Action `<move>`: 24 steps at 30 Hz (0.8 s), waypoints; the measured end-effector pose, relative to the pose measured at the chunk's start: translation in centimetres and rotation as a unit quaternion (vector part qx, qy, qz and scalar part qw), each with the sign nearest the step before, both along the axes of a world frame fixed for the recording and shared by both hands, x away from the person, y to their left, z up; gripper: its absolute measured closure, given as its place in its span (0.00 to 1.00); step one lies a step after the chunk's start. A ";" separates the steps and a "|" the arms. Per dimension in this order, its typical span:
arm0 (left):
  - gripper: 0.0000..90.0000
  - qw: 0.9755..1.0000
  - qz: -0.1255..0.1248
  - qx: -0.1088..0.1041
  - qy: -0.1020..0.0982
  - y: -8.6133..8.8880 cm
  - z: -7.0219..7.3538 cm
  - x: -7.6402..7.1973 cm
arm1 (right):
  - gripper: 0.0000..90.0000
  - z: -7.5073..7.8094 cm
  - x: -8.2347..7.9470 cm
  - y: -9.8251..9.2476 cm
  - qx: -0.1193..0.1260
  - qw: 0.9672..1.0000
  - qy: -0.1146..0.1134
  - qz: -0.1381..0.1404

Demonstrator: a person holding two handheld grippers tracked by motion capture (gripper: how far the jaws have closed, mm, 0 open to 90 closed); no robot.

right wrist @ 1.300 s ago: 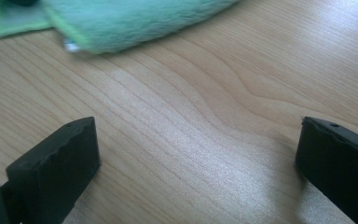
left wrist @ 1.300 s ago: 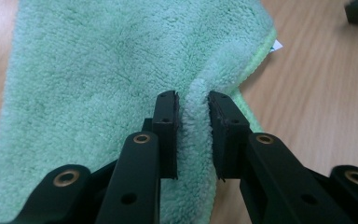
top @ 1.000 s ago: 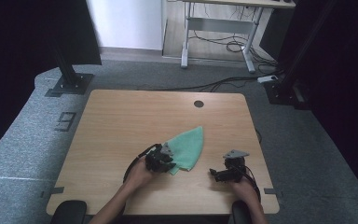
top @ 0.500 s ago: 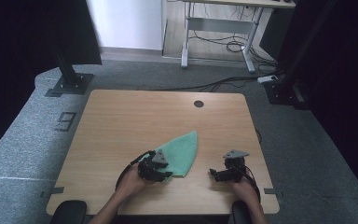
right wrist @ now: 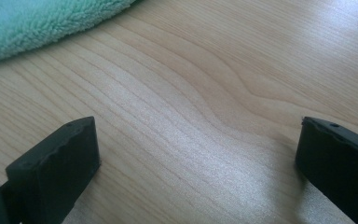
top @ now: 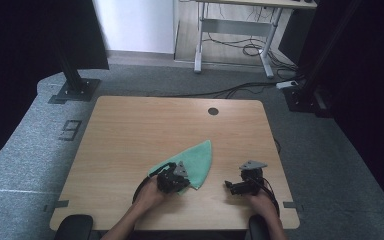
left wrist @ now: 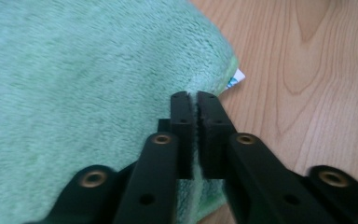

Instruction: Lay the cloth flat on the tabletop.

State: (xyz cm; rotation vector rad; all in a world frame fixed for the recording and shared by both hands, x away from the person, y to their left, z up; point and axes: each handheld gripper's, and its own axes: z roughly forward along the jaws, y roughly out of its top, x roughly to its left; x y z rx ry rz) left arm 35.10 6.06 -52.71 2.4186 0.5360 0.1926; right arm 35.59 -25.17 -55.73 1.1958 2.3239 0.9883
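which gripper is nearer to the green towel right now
Left. The left gripper is on the green towel, its jaws shut on the towel's edge. The right gripper rests on the bare table off to the towel's side, jaws open and apart from it.

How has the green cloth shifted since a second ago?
Yes. The green cloth has slid toward the person's edge, farther from the table's round hole, drawn by the left tongs, which have just closed on its edge.

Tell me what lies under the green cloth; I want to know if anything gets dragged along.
Around the cloth there is bare table, and a small white tag pokes out at its edge. The left gripper is shut on that edge. Anything beneath the cloth is covered.
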 end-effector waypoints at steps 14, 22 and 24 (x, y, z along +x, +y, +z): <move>0.97 0.994 0.071 -0.074 -0.022 2.8 5.5 3.8 | 0.00 0.0 0.0 0.0 0.000 1.000 0.000 0.000; 0.97 0.991 0.116 -0.062 -0.017 4.2 5.0 6.8 | 0.00 0.0 0.0 0.0 0.000 1.000 0.000 -0.001; 0.97 0.990 0.124 -0.059 -0.014 4.4 4.6 7.4 | 0.00 0.0 0.0 0.0 0.000 1.000 0.000 0.000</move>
